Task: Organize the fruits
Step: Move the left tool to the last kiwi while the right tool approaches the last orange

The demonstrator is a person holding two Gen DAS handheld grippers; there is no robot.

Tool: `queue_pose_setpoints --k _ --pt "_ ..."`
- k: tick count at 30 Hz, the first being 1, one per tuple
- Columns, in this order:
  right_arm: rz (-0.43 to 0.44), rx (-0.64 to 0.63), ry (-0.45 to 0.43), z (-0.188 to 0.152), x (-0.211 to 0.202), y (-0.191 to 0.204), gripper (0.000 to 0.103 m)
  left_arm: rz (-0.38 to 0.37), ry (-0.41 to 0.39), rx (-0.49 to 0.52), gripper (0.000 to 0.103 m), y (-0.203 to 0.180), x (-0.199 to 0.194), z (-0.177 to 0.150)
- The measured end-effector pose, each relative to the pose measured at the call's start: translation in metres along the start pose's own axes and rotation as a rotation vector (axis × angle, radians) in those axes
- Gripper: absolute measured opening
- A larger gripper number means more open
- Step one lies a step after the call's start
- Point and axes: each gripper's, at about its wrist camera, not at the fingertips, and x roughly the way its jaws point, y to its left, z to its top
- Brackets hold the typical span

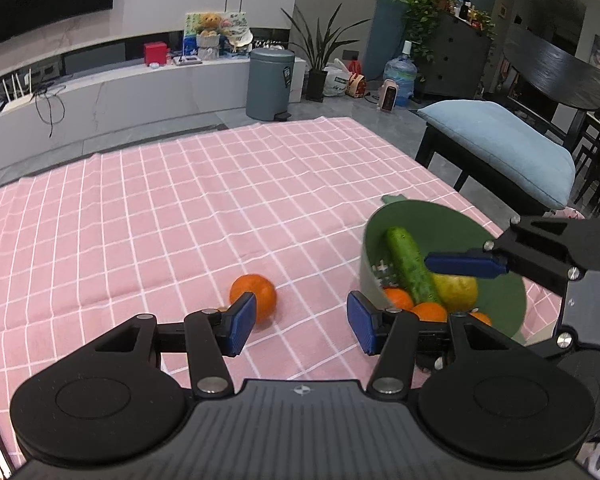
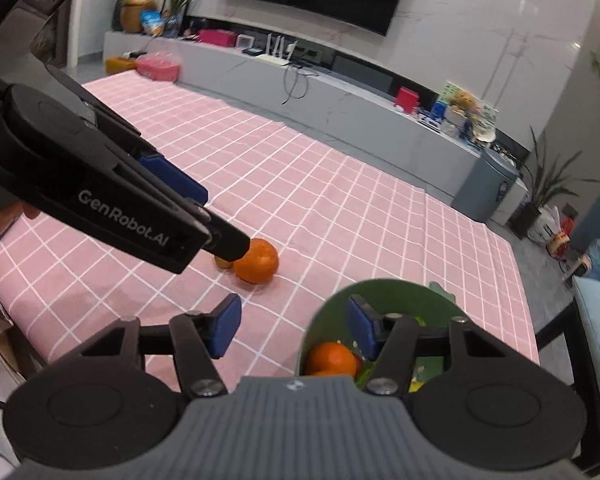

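bench [image 1: 180,200]: one, under a pink checked cloth, carries everything below.
bowl [image 1: 500,304]: one, green, tilted, just right of the left gripper; the right gripper hangs over its rim.
cucumber [image 1: 410,264]: one, leaning inside the bowl.
pear-like yellow-green fruit [image 1: 458,290]: one, in the bowl beside the cucumber, under the right gripper's blue pad.
oranges in bowl [image 1: 398,298]: three show in the left wrist view, at the bottom of the bowl; any more are hidden.
loose orange [image 1: 256,296]: one, on the cloth, just ahead of the left gripper's left finger, outside the bowl. A small brownish thing sits touching it on the far side, too hidden to identify.
left gripper [image 1: 302,322]: jaws wide apart, holding nothing; left pad overlaps the loose orange in view, contact cannot be told.
right gripper [image 2: 292,330]: jaws wide apart, nothing between them; its right finger is over the bowl's mouth, left finger over bare cloth.
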Motion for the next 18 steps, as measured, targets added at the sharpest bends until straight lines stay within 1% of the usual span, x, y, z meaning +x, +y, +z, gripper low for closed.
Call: queue_pose_setpoints --k 9,10,12,18 --pt "0.029 -0.141 0.047 0.012 0.022 0.007 0.054 -0.012 0.037 -0.041 0.061 0.03 0.015 -0.016" --pt "0.035 -0.154 0.051 0.013 0.024 0.007 0.051 -0.014 0.041 -0.045 0.061 0.033 0.017 -0.018" --pt "0.048 -0.18 0.064 0.016 0.031 0.008 0.047 -0.017 0.051 -0.056 0.061 0.039 0.021 -0.021" --pt "0.073 -0.261 0.104 0.024 0.051 0.014 0.042 -0.035 0.08 -0.086 0.061 0.051 0.035 -0.029"
